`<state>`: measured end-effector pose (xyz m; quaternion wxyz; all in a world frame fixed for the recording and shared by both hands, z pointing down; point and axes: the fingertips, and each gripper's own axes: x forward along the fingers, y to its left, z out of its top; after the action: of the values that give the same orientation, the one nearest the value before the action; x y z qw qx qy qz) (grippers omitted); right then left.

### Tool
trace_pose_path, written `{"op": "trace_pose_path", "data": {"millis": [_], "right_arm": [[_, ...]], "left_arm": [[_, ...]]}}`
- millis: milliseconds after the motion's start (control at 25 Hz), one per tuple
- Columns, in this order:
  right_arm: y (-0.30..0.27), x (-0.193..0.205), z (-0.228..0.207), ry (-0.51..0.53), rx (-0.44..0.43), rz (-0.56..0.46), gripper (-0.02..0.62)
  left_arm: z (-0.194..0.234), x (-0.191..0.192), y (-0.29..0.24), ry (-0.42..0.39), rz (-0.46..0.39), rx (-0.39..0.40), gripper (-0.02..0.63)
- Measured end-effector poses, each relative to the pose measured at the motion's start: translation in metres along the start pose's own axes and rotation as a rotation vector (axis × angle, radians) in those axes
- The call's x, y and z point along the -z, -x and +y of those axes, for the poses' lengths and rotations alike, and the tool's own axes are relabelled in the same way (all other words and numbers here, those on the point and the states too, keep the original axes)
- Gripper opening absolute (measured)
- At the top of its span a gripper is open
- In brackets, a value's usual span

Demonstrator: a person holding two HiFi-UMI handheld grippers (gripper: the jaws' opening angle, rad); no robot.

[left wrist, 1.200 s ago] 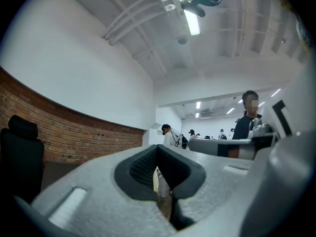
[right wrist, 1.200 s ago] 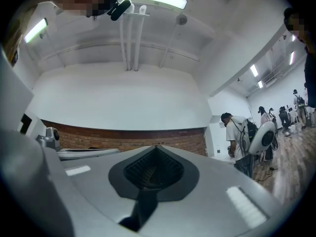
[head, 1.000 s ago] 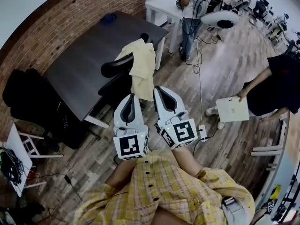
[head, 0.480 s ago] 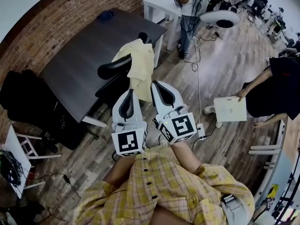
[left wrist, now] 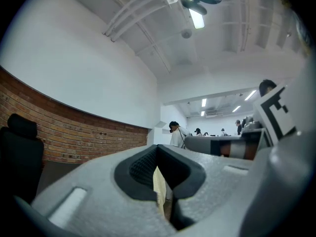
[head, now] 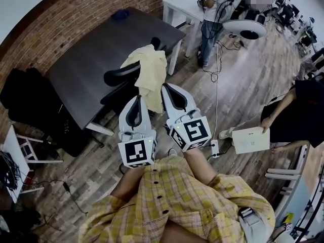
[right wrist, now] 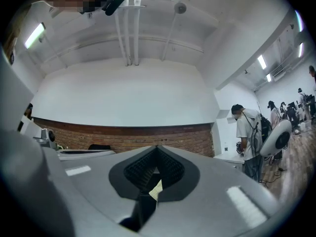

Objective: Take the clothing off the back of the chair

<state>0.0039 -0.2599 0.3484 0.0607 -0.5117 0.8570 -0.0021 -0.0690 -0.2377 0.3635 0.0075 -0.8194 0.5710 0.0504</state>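
- The pale yellow garment [head: 149, 75] hangs draped over the back of the black chair [head: 117, 76], which stands at the dark table [head: 86, 54].
- The left gripper [head: 137, 99] has its jaws pressed together, with nothing between them.
- The right gripper [head: 165, 87] is likewise closed and empty. It is held beside the left, and both point towards the garment's lower hem.

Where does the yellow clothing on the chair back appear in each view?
Head view: the yellow clothing is at upper centre, draped over the chair.
Left gripper view: a pale sliver low at centre.
Right gripper view: a small sliver low at centre.
Shared landmark: the brick wall.
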Motion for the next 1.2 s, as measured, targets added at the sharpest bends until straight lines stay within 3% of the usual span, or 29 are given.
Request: {"op": "trace_pose_path", "data": {"millis": [320,800,1200], "right_arm": [[-0.018,-0.002,-0.022,0.008,-0.061,0.015,0.006],[-0.061,-0.002,-0.045,0.008,-0.153,0.062,0.157],[-0.114,0.033,-0.064,0.039,-0.191,0.163,0.243]], "left_arm": [[-0.009,0.007,-0.016,-0.012,0.01,-0.03,0.0],[-0.011,0.01,-0.035,-0.021,0.004,-0.065,0.0],[-0.004,0.014,-0.04,-0.031,0.01,-0.095,0.0]]}}
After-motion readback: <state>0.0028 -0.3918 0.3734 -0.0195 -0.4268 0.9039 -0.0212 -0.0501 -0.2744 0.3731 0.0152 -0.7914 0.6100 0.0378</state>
